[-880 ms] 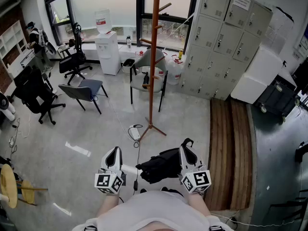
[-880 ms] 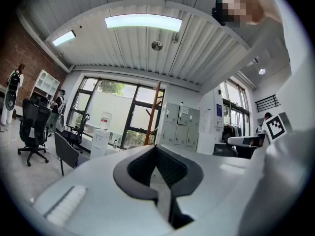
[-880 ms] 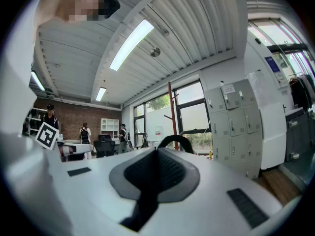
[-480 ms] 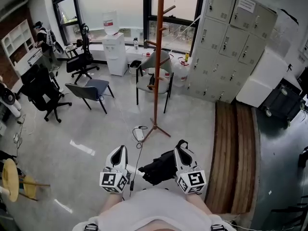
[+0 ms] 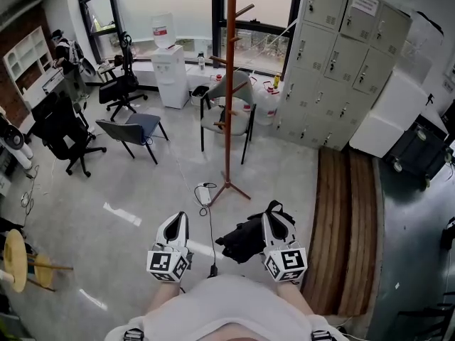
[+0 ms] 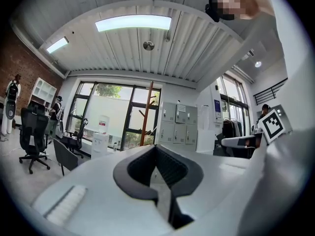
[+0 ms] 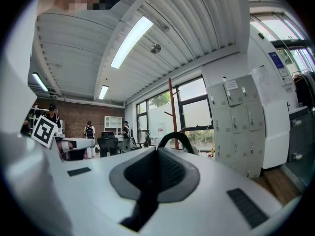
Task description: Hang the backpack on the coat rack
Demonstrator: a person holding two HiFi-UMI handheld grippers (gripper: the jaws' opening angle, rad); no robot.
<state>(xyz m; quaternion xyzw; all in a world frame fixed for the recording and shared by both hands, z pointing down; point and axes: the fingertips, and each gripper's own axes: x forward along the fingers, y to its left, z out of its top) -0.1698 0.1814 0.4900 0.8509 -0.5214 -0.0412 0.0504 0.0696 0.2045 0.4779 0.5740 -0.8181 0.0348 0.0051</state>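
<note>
Backpack (image 5: 244, 238) hangs from clamped right claw (image 5: 276, 216); left claw (image 5: 175, 223) closed, empty; coat rack (image 5: 229, 91) ahead.

Floor, centre frame: bare concrete from grippers up to coat rack (image 5: 228, 84) base; open approach.
Obstacles: power strip (image 5: 204, 194) w/ cable, just left of base; chair (image 5: 226, 116) close behind pole, upper centre; grey chair (image 5: 131, 130) further left, apart.
Rack pegs stick out both sides, top of frame.
Right side: wooden platform (image 5: 348, 212), lockers (image 5: 341, 55) beyond.
Lower centre: backpack (image 5: 245, 239) against right gripper (image 5: 274, 215), takes most of gap to left gripper (image 5: 174, 222).
</note>
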